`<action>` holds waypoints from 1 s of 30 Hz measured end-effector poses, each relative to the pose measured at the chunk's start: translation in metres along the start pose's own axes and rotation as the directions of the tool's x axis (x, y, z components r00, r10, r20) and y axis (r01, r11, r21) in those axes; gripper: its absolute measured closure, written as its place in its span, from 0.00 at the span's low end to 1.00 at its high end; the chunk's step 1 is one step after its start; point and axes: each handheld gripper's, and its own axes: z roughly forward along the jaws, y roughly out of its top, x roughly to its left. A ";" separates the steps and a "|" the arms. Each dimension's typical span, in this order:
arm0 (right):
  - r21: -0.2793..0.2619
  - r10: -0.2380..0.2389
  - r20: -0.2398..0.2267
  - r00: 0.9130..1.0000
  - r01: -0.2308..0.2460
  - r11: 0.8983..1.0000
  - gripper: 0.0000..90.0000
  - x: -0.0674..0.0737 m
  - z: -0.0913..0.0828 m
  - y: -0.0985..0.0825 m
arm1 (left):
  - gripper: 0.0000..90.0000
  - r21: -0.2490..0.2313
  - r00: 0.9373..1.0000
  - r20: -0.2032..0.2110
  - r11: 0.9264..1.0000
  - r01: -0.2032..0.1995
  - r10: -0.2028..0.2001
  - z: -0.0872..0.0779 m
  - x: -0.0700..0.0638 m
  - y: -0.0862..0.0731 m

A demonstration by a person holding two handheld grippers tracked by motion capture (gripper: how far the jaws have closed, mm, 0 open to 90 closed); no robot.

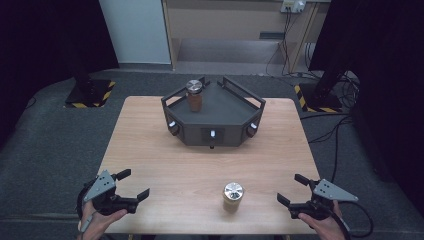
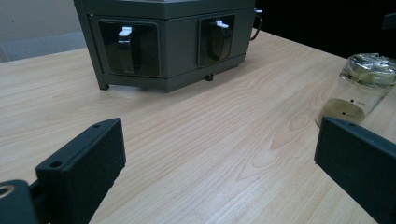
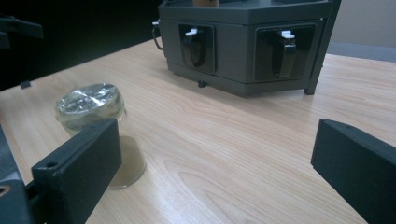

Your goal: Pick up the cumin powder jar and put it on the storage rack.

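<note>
Left tongs (image 1: 134, 185) at the worktop's (image 1: 165, 160) near left corner, right tongs (image 1: 292, 189) at the near right corner, both gaping wide, gripping nothing. Jar (image 1: 233, 197) upright near the near edge, between them, closer to the right tongs. Second jar (image 1: 194, 95) on the dark tray (image 1: 227, 107) toward the far edge.

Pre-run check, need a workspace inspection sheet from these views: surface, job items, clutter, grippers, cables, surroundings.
Surface: wooden table, bare light wood, no spills seen.
Job's things: near jar with metal lid stands upright at the table's front edge, between the grippers, untouched; far jar with brown contents stands upright on the dark grey angular stand, left side of its top.
Clutter: nothing seen.
Grippers: left gripper and right gripper both open, hand-held at the front corners, holding nothing.
Cables: black cable trails from the right gripper; floor cables run right of the table.
Surroundings: grey carpet, hazard-striped base plates at the back, dark curtains at both sides.
</note>
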 end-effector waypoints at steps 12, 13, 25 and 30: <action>-0.003 -0.032 -0.053 0.998 0.032 0.999 0.02 -0.004 -0.017 0.033 | 0.01 0.005 1.000 -0.010 1.000 0.006 -0.006 -0.002 0.000 -0.001; -0.001 -0.035 -0.064 0.997 0.035 0.999 0.02 -0.005 -0.018 0.036 | 0.01 0.005 1.000 -0.010 1.000 0.007 -0.007 -0.002 0.000 -0.001; 0.070 -0.104 -0.172 0.980 0.117 0.991 0.01 -0.001 -0.025 0.102 | 0.01 0.001 1.000 -0.011 1.000 0.006 -0.006 -0.003 0.001 -0.002; 0.088 -0.121 -0.192 0.974 0.139 0.986 0.02 0.002 -0.021 0.124 | 0.01 0.004 1.000 -0.012 1.000 0.004 -0.004 -0.002 0.000 -0.002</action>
